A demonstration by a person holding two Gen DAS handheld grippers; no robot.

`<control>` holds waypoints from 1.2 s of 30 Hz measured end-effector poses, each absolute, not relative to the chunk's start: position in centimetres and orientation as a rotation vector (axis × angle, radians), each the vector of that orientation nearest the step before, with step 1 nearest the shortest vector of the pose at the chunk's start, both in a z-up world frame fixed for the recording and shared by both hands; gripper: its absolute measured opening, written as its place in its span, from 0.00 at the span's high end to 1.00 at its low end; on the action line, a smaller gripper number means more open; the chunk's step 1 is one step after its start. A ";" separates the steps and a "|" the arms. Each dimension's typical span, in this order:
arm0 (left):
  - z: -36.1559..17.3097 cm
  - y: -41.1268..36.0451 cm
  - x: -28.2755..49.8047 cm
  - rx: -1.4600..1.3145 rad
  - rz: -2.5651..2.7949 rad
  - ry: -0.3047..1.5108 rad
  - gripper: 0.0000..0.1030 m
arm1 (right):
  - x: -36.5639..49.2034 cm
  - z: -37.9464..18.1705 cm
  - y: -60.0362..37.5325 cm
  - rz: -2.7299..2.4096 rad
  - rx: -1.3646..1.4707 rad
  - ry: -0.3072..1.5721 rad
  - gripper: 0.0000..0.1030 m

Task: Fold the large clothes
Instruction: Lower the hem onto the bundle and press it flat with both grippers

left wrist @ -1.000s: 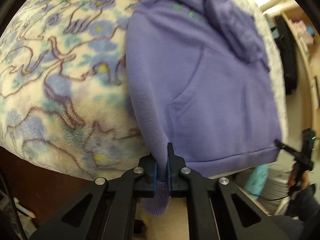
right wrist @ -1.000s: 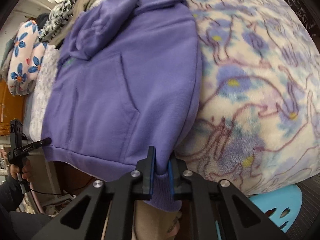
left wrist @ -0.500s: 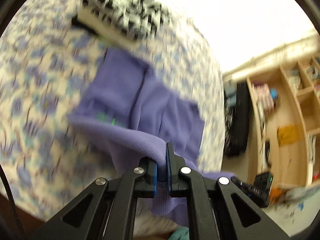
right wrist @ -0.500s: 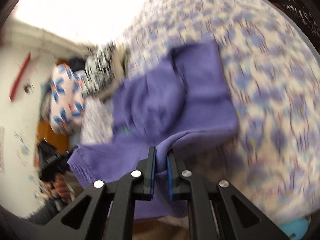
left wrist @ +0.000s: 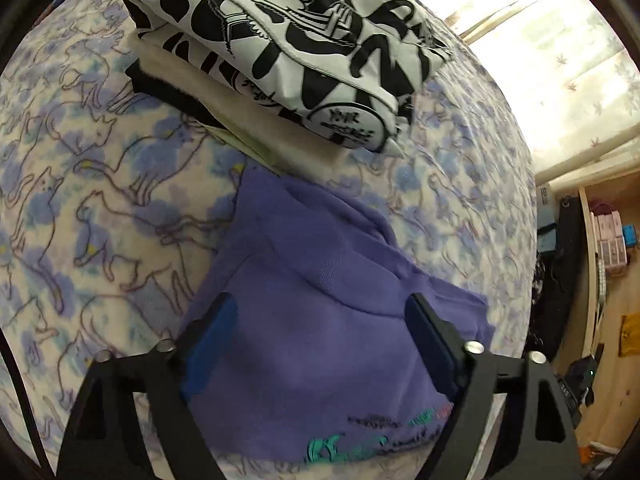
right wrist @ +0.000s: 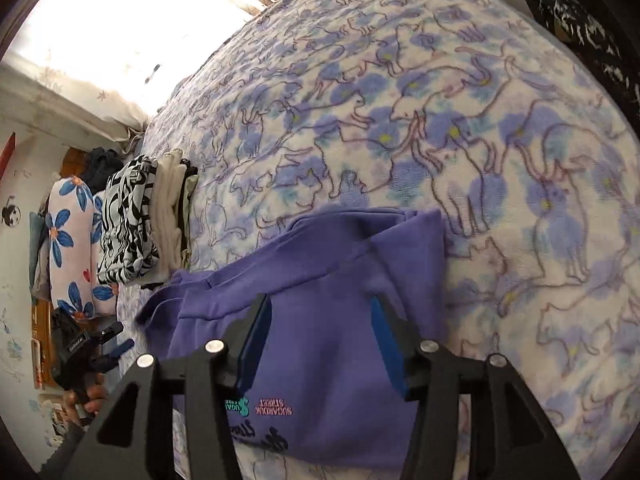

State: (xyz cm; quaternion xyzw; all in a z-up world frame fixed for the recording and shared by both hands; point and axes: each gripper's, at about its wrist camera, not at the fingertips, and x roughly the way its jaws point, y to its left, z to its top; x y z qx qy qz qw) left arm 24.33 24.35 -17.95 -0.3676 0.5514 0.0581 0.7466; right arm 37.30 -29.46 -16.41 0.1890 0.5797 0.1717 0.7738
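A purple hoodie (left wrist: 320, 248) lies folded over on itself on the cat-print blanket (left wrist: 100, 200), its printed lettering facing up near me. Over its near half hangs my left gripper (left wrist: 322, 304), jaws opening and wide apart, the pads (left wrist: 212, 332) clear of the cloth. In the right wrist view the hoodie (right wrist: 340, 248) spreads below my right gripper (right wrist: 319, 302). Its jaws are opening too, with fabric beneath them but nothing pinched. The left gripper (right wrist: 122, 338) shows at the far left, held in a hand.
A stack of folded clothes (left wrist: 280, 40), black-and-white print on top, sits just beyond the hoodie; it also shows as the stack (right wrist: 132, 220) beside a flowered pillow (right wrist: 72, 240). Wooden shelves (left wrist: 608, 240) stand right of the bed. Blanket (right wrist: 480, 140) stretches far and right.
Both grippers, shut on the hoodie's hem corners, carried it up and over toward the far end of the bed, folding the hoodie in half. Both have let go and their jaws stand apart.
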 end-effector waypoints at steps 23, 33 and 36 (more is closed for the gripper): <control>-25.6 23.3 29.8 -0.346 -0.131 1.271 0.18 | 41.4 -24.8 -23.7 0.447 0.140 1.258 0.48; -25.5 23.5 30.5 -0.351 -0.171 1.258 0.56 | 41.7 -25.9 -24.5 0.455 0.253 1.259 0.50; -24.7 22.3 30.2 -0.237 -0.129 1.251 0.87 | 41.1 -25.5 -24.1 0.422 0.182 1.248 0.88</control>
